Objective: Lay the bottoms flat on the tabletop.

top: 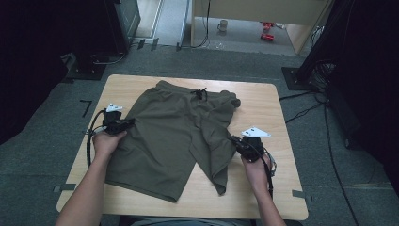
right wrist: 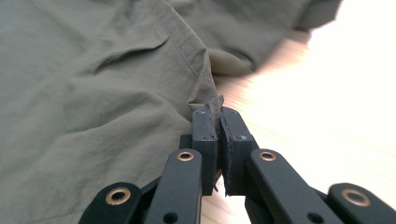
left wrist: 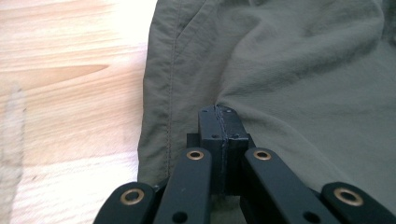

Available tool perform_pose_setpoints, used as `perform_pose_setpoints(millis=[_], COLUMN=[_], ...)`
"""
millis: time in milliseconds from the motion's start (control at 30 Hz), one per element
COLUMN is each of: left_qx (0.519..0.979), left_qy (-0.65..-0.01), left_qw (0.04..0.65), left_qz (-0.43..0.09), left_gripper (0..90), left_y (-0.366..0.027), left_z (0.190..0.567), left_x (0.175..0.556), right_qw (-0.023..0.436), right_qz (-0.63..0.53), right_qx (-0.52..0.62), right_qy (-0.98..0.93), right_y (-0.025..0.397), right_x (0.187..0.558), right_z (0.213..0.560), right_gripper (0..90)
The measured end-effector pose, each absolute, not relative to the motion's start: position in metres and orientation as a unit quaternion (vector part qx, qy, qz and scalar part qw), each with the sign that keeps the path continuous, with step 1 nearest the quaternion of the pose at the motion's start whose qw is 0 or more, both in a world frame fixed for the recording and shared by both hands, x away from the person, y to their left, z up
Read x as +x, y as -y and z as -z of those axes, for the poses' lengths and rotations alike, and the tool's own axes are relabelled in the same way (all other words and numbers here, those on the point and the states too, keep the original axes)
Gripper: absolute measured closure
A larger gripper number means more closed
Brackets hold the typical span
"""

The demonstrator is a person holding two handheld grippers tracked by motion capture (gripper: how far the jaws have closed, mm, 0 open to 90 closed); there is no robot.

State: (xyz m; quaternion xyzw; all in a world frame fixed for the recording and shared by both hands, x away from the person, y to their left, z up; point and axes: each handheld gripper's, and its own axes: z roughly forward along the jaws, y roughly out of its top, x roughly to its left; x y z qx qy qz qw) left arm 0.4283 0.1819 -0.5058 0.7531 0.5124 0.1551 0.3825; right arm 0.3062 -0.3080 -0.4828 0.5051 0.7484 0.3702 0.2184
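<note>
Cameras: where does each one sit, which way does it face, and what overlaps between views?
High view: above the person's side, looking forward and down on the table; forearms, left gripper and right gripper show.
Left gripper view: on the left gripper, looking along shut jaws pinching the shorts.
Right gripper view: on the right gripper, jaws shut on a fold of the shorts' edge.
Shared: all three show the olive shorts and wooden tabletop.
</note>
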Motion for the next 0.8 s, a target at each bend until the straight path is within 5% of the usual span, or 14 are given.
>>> perform_pose_setpoints(millis=[800], left_qx=[0.745], left_qy=[-0.529], left_qw=[0.382], left_qz=[-0.139], left_gripper=[90.0], left_y=[-0.199], left_z=[0.510], left_x=[0.401], right_qw=[0.221], right_qz=[-0.321], right_qx=[0.559], right_qy=[-0.732], right_y=[0.396], right_x=[0.252], right_z=[0.509], right_gripper=[85.5])
